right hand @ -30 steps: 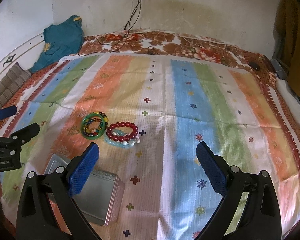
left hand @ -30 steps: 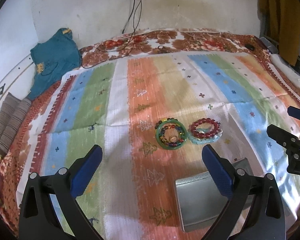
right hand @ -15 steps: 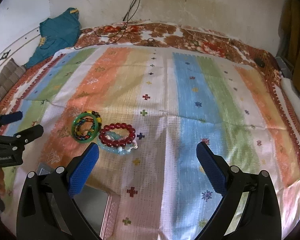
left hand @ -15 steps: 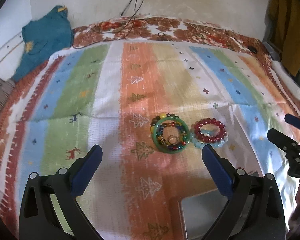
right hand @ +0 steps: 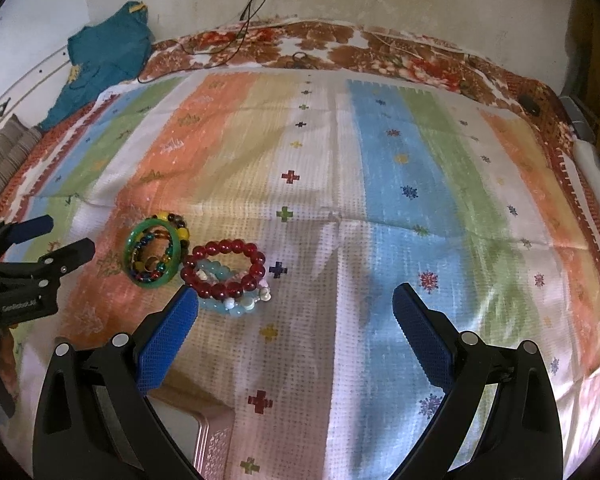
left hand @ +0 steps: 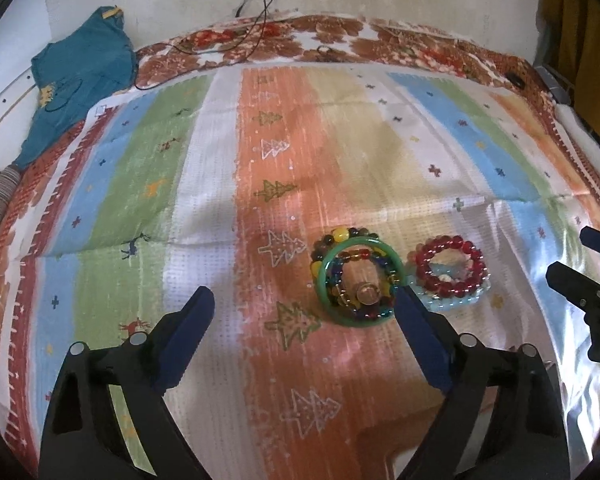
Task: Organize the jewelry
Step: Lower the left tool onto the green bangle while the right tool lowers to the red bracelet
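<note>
Both grippers have moved forward over the bed (left hand: pixel 228 184) toward the jewelry, and the metal box (right hand: pixel 204 436) now shows only at the frame's bottom edge. Nothing looks sorted yet. Left gripper (left hand: pixel 304 312) and right gripper (right hand: pixel 296 304) hold their jaws wide apart, empty. Green bangle (left hand: pixel 358 282) with mixed beads sits just beside the red bead bracelet (left hand: pixel 450 266), which lies on pale blue beads (right hand: pixel 224 306).

We see a bed (left hand: pixel 340 40) under a striped cloth (left hand: pixel 204 184); on it, a green bangle (left hand: pixel 358 282), red bracelet (left hand: pixel 449 266) and tin box (right hand: pixel 204 432).
</note>
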Tool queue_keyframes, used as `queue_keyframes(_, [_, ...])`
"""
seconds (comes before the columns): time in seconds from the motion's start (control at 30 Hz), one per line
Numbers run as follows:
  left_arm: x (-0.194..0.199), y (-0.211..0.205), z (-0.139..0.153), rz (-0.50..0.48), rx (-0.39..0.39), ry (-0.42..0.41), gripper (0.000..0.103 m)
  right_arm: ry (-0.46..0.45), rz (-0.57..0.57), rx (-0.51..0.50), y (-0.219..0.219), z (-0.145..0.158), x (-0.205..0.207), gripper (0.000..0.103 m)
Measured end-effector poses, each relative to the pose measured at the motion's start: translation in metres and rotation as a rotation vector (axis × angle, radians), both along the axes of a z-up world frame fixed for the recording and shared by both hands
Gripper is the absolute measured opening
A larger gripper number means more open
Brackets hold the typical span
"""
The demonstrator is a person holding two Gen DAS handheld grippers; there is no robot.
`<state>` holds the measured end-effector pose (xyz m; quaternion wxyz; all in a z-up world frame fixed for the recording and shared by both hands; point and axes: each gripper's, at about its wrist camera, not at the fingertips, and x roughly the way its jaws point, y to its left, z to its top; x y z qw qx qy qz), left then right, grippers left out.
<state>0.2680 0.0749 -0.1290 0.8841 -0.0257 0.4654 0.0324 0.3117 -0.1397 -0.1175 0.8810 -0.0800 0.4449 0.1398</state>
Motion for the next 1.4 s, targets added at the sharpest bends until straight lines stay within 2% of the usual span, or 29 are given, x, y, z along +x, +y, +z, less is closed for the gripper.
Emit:
queue_keyframes(0.3, [0.013, 0.011, -0.010, 0.018, -0.015, 0.019, 0.086, 0.029, 0.004, 0.004, 0.010, -0.008, 0.018, 0.099])
queue_keyframes(0.6, [0.030, 0.009, -0.025, 0.010, 0.003, 0.046, 0.078, 0.063, 0.006, -0.026, 0.018, -0.022, 0.034, 0.098])
queue_keyframes(0.67, [0.033, 0.011, -0.028, 0.021, 0.008, 0.055, 0.077, 0.077, 0.009, -0.033, 0.020, -0.027, 0.037, 0.087])
queue_keyframes(0.83, [0.040, 0.014, -0.037, 0.017, -0.012, 0.073, 0.067, 0.075, 0.023, -0.066, 0.027, -0.035, 0.040, 0.086])
queue_keyframes(0.97, [0.043, 0.009, -0.044, -0.008, 0.011, 0.074, 0.066, 0.094, 0.030, -0.068, 0.031, -0.040, 0.044, 0.086])
queue_keyframes(1.0, [0.044, 0.007, -0.046, -0.015, 0.018, 0.074, 0.059, 0.108, 0.031, -0.065, 0.032, -0.042, 0.045, 0.084])
queue_keyframes(1.03, [0.045, 0.007, -0.048, -0.019, 0.016, 0.078, 0.054, 0.117, 0.032, -0.060, 0.033, -0.043, 0.046, 0.079])
queue_keyframes(1.1, [0.047, 0.007, -0.049, -0.020, 0.000, 0.076, 0.051, 0.128, 0.034, -0.063, 0.036, -0.046, 0.046, 0.072])
queue_keyframes(1.17, [0.048, 0.005, -0.049, -0.027, -0.006, 0.073, 0.046, 0.138, 0.041, -0.069, 0.039, -0.049, 0.047, 0.061])
queue_keyframes(1.23, [0.048, 0.003, -0.049, -0.039, -0.011, 0.070, 0.032, 0.147, 0.039, -0.069, 0.040, -0.052, 0.049, 0.053])
queue_keyframes(1.4, [0.049, -0.002, -0.050, -0.053, -0.022, 0.082, 0.013, 0.159, 0.063, -0.065, 0.043, -0.056, 0.049, 0.034])
